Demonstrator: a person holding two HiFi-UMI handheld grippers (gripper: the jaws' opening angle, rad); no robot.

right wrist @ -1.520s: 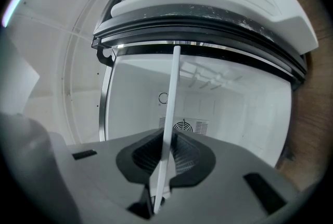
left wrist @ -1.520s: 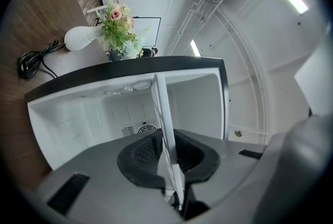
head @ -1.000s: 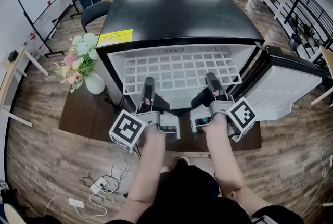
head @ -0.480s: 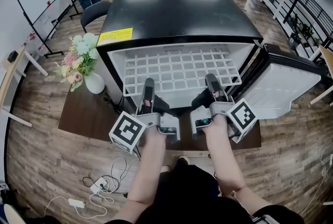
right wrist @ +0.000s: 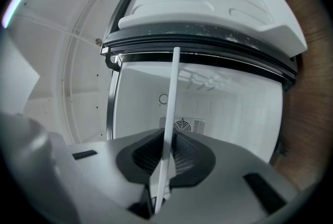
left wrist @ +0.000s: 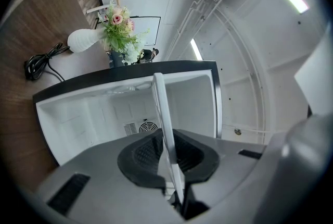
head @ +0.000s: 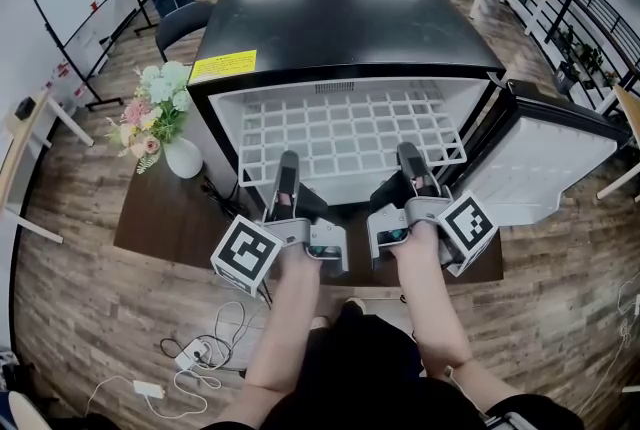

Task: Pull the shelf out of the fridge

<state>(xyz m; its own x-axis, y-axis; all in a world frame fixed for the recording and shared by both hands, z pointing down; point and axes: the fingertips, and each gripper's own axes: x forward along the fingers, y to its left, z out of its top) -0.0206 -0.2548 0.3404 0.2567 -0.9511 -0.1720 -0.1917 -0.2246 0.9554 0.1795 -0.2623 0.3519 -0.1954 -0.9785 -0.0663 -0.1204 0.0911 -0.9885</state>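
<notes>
The shelf (head: 350,133) was a white open lattice lying flat inside the fridge (head: 350,18), its front edge at the mouth of the cabinet, nearest you. It looked thin, light and fairly stiff. Seen edge-on from either gripper view it was only a narrow white strip, so I judged it could bow or rack if you drew on one side alone. The smooth rim also seemed likely to slip through a loose pinch.

The solid front rim was the right place to hold it, not the fine bars of the grid. You had it there at two spots, one either side of the middle. Your left gripper (head: 287,168) was clamped narrow on that rim, the strip pressed between its dark pads, and your right gripper (head: 410,163) was closed on it the same way.

With such a grip, an even, level pull on both sides would probably suit it. Once the back end cleared the cabinet it would likely sag from the front rim.

The fridge door (head: 545,168) stood open at your right. A vase of flowers (head: 165,133) sat on the desk (head: 165,213) to the left, apart from the shelf.
</notes>
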